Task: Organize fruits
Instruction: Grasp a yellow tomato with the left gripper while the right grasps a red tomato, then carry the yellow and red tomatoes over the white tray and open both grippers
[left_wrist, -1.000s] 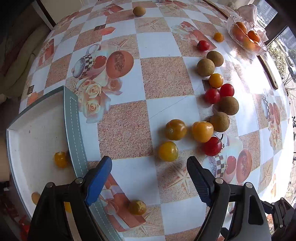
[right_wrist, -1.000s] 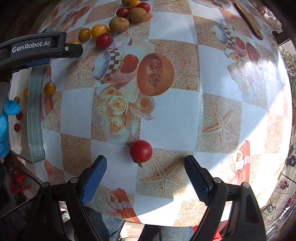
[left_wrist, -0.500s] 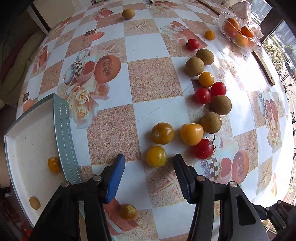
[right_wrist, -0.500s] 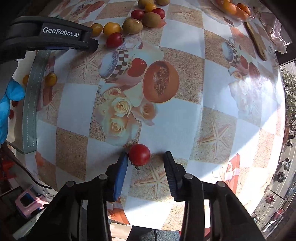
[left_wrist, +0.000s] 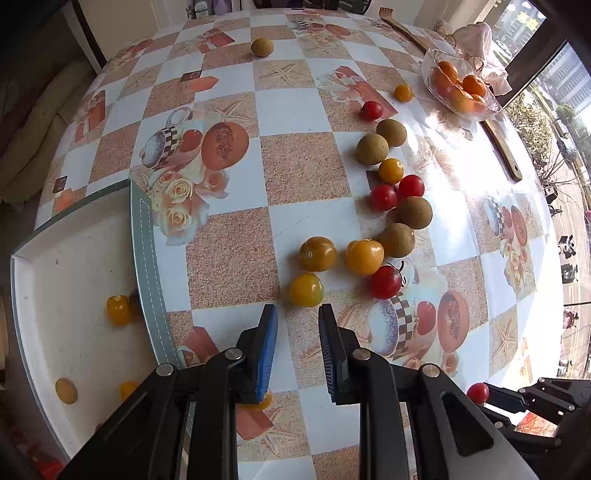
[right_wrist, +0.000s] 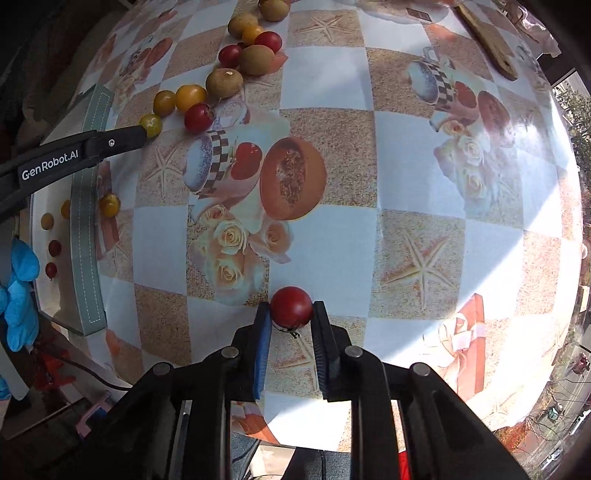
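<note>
My right gripper (right_wrist: 291, 314) is shut on a red cherry tomato (right_wrist: 291, 307), held between its fingertips just above the tablecloth; the same tomato shows in the left wrist view (left_wrist: 477, 393). My left gripper (left_wrist: 298, 314) is narrowed with a small gap and empty, just short of a yellow tomato (left_wrist: 306, 290). Beyond it lie yellow tomatoes (left_wrist: 317, 254), red tomatoes (left_wrist: 385, 281) and brown round fruits (left_wrist: 396, 240) in a loose line. A white tray (left_wrist: 144, 236) at the left holds a few small yellow fruits (left_wrist: 118, 310).
A glass bowl of oranges (left_wrist: 458, 90) stands at the far right by the window. A lone brown fruit (left_wrist: 262, 47) lies at the far side. A wooden stick (left_wrist: 502, 147) lies along the right edge. A yellow tomato (right_wrist: 109, 205) sits beside the tray rim.
Both grippers have narrowed from wide open. The right one closed onto the red tomato. The left one moved forward toward the yellow tomato.
</note>
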